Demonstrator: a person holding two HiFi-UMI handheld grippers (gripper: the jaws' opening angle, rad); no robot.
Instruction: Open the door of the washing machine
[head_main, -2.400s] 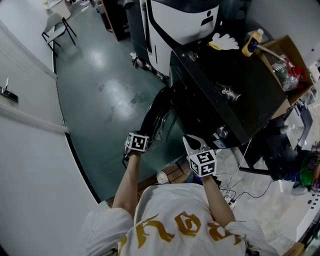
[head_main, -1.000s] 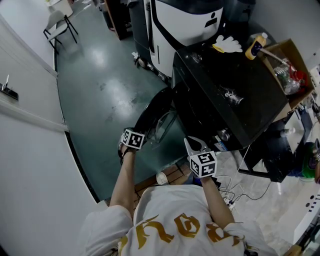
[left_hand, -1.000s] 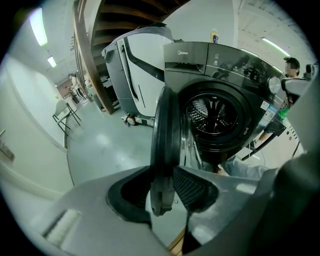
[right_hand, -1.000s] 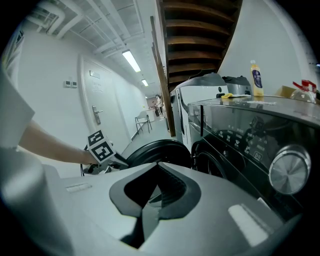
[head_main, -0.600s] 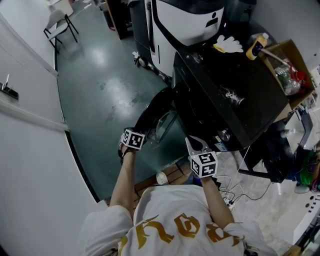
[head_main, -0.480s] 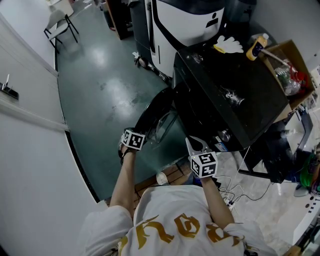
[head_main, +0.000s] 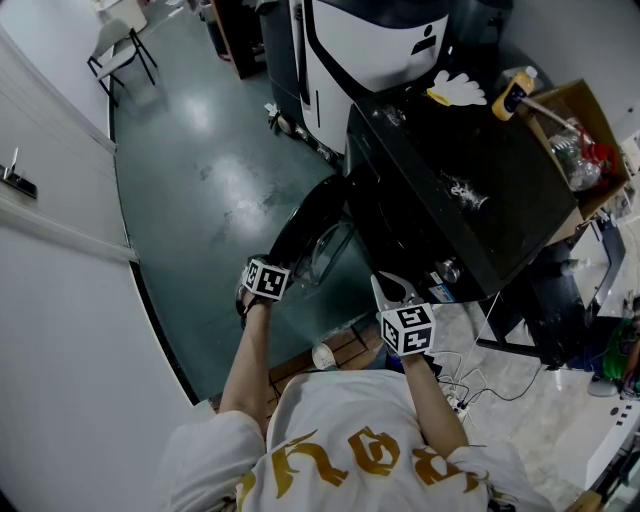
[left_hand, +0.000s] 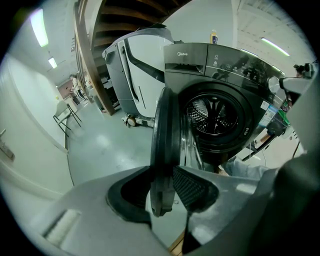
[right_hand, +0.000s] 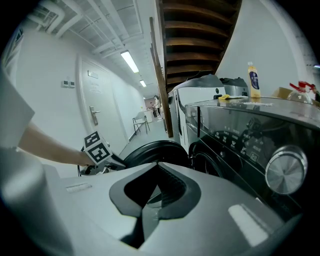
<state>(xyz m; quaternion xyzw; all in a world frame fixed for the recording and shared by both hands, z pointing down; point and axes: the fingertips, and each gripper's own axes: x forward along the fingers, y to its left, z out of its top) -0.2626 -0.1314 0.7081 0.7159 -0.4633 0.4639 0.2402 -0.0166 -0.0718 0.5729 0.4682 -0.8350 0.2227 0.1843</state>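
Washing machine (head_main: 450, 190) and door (left_hand: 162, 150) recorded as black. Floor (head_main: 200, 180) noted as glossy dark green. Left gripper (left_hand: 162, 192) and right gripper (right_hand: 155, 195) logged grey; marker cubes (head_main: 267, 279) patterned black-and-white. Shirt (head_main: 340, 405) white, gold-lettered.

Count log: you have one washing machine (head_main: 450, 190) with one door (head_main: 305, 235). You hold two claws, the left claw (left_hand: 162, 187) and the right claw (head_main: 392, 288), each with one marker cube (head_main: 268, 279), so two cubes. On the machine's top you can count one bottle (head_main: 507, 92) and one white glove (head_main: 457, 87), just beside it one cardboard box (head_main: 560, 92), and farther off one chair (head_main: 112, 55) on the floor and one white-and-black unit (head_main: 370, 40).
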